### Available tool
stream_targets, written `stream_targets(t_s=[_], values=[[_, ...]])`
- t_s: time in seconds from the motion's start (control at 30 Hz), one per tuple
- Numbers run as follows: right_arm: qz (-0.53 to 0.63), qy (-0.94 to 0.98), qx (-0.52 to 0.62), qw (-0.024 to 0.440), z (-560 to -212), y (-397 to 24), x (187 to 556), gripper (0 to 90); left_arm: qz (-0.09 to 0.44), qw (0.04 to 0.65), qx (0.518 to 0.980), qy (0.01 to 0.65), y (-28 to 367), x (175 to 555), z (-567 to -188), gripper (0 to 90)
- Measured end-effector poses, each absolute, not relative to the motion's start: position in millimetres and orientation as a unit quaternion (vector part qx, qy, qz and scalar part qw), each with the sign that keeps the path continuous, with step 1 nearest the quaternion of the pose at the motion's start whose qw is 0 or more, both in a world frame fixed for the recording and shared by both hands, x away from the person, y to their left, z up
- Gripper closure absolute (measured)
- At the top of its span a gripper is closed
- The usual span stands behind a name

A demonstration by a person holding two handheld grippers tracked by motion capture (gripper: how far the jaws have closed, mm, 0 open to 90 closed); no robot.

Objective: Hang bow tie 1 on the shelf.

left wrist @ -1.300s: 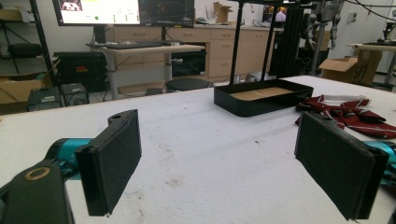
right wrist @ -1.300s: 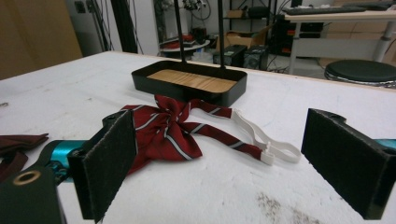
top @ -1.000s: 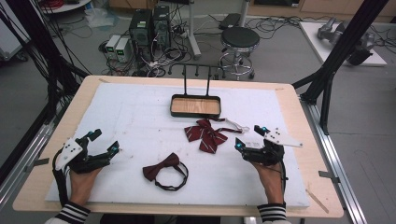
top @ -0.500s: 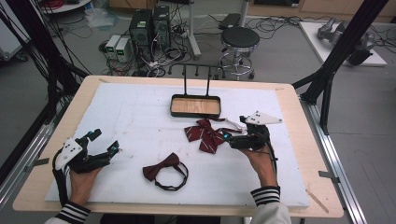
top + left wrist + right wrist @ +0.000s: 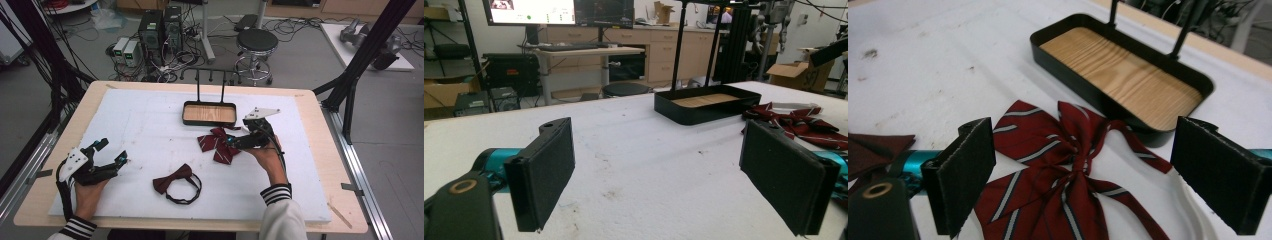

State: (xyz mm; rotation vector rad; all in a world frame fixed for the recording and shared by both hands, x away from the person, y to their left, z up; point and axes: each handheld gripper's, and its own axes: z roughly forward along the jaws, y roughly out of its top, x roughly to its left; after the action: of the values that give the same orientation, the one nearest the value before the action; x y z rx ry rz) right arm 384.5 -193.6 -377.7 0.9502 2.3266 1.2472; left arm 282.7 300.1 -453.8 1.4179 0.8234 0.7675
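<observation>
In the right gripper view the striped bow tie [image 5: 1068, 175] was cut off at the bottom edge. Its white strap [image 5: 1193, 220] ran out of frame too. Left of it, the dark bow tie [image 5: 873, 147] was clipped by the left edge, part hidden behind the right gripper [image 5: 1088, 175].

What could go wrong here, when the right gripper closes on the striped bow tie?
The open right gripper hangs over the red striped fabric bow tie. Closing on one loose wing rather than the centre knot may let it slip or unfold. The tie's white strap could trail and catch on the rim of the nearby black wood-bottomed tray.
</observation>
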Motion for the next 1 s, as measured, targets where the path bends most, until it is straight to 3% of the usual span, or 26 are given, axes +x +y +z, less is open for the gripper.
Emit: stream_targets(t_s=[0.4,0.6,1.0], values=[[0.392,0.847,0.336,0.122,-397,-181,400,14.7,0.335,0.617,0.616,0.358,300,283,-454,14.9],[0.359,0.861,0.338,0.127,-402,-173,406,15.2,0.334,0.618,0.616,0.358,300,283,-454,14.8],[0.296,0.884,0.342,0.116,-411,-156,420,29.0,0.334,0.617,0.616,0.358,300,283,-454,14.9]])
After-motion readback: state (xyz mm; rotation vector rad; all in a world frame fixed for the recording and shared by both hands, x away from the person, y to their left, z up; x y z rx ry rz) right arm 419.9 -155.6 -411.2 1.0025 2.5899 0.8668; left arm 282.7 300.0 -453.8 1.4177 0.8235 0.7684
